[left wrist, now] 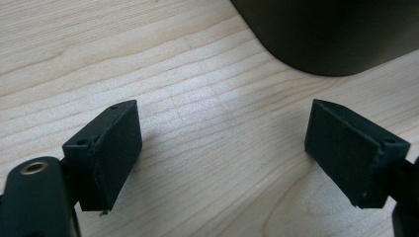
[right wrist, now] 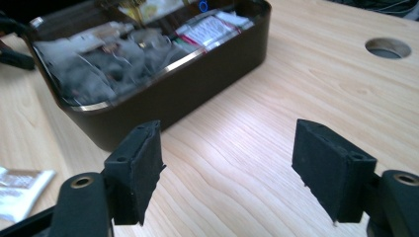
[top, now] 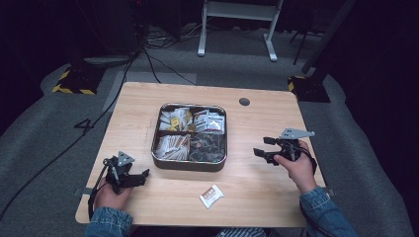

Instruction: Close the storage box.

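While both grippers gape empty, right gripper [top: 263, 146] should approach sachet [top: 211, 196] low, jaws straddling it; left gripper [top: 144, 177] idle.

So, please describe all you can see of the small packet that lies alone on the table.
The small packet is a flat, white sachet with a dark reddish-brown printed panel, seemingly of paper or foil. It lies flat and slightly askew on the wooden table, near the front edge, in front of the dark compartment tray and apart from it. It looks sealed, and nothing touches it but the table.

High view looks down from above; both gripper views sit low, sharing the tin [top: 189, 163] [left wrist: 336, 34] [right wrist: 197, 89]
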A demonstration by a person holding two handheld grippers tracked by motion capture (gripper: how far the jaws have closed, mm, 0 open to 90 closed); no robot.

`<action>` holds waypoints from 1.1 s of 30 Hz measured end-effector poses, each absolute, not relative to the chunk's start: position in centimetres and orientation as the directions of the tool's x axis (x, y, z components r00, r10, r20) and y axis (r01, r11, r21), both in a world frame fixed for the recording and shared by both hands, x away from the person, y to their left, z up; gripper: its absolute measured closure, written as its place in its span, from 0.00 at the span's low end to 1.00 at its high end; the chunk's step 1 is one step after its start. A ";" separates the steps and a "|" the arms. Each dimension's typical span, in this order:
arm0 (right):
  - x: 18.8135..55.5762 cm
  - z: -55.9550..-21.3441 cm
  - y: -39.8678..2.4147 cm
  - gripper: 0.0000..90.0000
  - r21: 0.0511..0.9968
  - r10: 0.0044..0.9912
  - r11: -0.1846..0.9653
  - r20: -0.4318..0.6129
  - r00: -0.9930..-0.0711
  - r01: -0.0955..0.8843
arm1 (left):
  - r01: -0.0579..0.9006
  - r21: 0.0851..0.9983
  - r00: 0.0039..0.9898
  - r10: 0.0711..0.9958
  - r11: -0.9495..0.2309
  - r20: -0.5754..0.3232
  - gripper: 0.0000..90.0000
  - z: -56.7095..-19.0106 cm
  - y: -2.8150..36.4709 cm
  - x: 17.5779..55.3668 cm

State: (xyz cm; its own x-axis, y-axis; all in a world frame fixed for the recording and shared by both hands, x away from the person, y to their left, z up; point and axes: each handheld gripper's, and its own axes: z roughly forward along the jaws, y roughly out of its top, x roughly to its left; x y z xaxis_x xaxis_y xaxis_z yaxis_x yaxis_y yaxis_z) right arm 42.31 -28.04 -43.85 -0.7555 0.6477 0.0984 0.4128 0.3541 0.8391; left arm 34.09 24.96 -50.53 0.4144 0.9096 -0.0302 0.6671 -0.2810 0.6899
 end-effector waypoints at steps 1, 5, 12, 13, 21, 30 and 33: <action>42.3 -44.1 -28.3 0.31 0.838 0.651 0.356 0.093 -0.753 0.412 | 0.667 0.690 0.414 0.910 -0.281 -0.030 0.16 -50.5 25.0 34.1; 42.4 -45.6 -29.0 0.30 0.820 0.672 0.377 0.077 -0.737 0.430 | 0.667 0.690 0.414 0.910 -0.281 -0.031 0.16 -50.5 25.0 34.1; 42.9 -47.9 -29.6 0.29 0.786 0.688 0.414 0.060 -0.723 0.459 | 0.667 0.690 0.414 0.910 -0.281 -0.030 0.16 -50.5 25.0 34.1; 42.9 -48.1 -29.6 0.28 0.780 0.690 0.419 0.059 -0.721 0.465 | 0.667 0.690 0.414 0.910 -0.281 -0.031 0.16 -50.5 25.0 34.1; 43.2 -49.9 -29.5 0.25 0.757 0.687 0.457 0.032 -0.725 0.467 | 0.667 0.690 0.414 0.910 -0.281 -0.030 0.16 -50.5 25.0 34.1; 43.3 -50.5 -28.6 0.15 0.732 0.694 0.496 -0.010 -0.720 0.468 | 0.666 0.690 0.414 0.910 -0.282 -0.028 0.16 -50.5 25.0 34.0; 43.4 -50.5 -28.5 0.14 0.731 0.694 0.496 -0.010 -0.720 0.468 | 0.668 0.691 0.408 0.913 -0.276 -0.029 0.16 -50.5 24.9 33.9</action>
